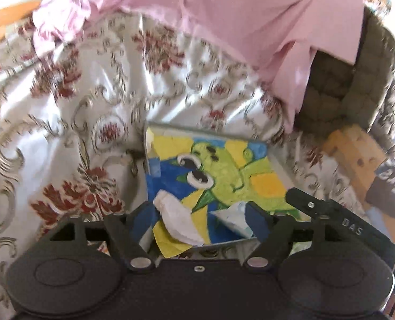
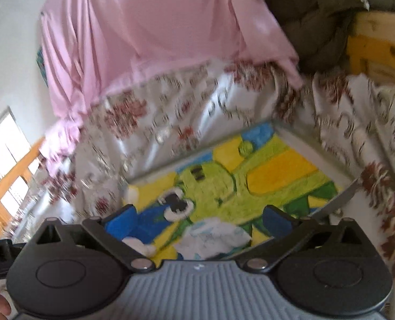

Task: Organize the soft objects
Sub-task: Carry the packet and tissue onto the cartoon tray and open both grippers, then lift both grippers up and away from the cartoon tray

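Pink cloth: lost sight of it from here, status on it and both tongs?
Left tongs open, empty. Right tongs open, empty. Pink cloth draped over floral cover, ungripped. Painted board with crumpled tissues below.

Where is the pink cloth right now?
In both wrist views the pink cloth lies at the top, on the flowery bedspread, beyond the frog painting and beside the olive cushion.

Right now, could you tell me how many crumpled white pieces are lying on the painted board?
2: one white wad near the board's left front corner, and one paler crumpled piece to its right, by the front edge. The grippers' bodies hide the nearest strip, so more may lie there.
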`<state>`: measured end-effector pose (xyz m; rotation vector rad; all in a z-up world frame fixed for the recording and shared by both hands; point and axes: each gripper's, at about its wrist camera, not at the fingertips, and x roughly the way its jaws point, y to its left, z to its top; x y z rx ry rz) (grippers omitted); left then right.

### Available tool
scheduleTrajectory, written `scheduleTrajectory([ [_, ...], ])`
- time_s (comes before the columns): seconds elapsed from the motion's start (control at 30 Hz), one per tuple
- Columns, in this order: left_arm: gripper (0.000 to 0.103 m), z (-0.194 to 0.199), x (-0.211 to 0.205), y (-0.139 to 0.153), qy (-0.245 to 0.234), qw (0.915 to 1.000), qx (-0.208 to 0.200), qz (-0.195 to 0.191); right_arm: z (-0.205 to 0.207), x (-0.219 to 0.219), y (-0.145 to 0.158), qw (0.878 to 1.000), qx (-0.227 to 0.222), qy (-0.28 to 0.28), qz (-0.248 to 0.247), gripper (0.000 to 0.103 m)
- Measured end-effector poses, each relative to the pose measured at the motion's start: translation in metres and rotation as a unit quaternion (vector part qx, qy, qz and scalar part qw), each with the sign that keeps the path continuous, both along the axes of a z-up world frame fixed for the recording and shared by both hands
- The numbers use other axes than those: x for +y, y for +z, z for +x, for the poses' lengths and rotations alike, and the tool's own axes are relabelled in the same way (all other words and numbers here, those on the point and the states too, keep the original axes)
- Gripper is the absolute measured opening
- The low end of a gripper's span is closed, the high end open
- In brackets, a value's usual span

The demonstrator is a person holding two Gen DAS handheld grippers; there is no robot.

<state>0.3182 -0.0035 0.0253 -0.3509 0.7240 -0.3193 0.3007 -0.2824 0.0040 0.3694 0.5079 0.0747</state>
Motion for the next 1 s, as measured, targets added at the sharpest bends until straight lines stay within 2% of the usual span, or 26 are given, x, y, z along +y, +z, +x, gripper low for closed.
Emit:
scheduleTrajectory([
  [0.07, 0.089, -0.016, 0.004, 0.016, 0.008, 0.9996, -0.029, 0.003, -0.017, 0.001, 0.016, 1.000, -0.024, -0.001, -0.003, 0.103],
  [0.27, 0.101, -0.070, 0.003, 0.055, 0.011, 0.9933, -0.112, 0.025, -0.073, 0.013, 0.053, 0.996, -0.073, -0.025, -0.044, 0.103],
  [0.4, 0.102, -0.113, 0.002, 0.071, 0.020, 0.9861, -0.161, 0.033, -0.117, 0.026, 0.065, 0.991, -0.101, -0.046, -0.079, 0.103],
  [0.63, 0.102, -0.174, 0.010, 0.076, 0.037, 0.9809, -0.189, 0.029, -0.192, 0.040, 0.059, 0.982, -0.142, -0.070, -0.102, 0.103],
  [0.77, 0.102, -0.206, 0.017, 0.073, 0.047, 0.9778, -0.199, 0.044, -0.224, 0.045, 0.050, 0.984, -0.149, -0.049, -0.087, 0.103],
  [1.0, 0.102, -0.254, 0.024, 0.066, 0.061, 0.9696, -0.226, 0.073, -0.267, 0.058, 0.046, 0.978, -0.176, -0.047, -0.106, 0.103],
])
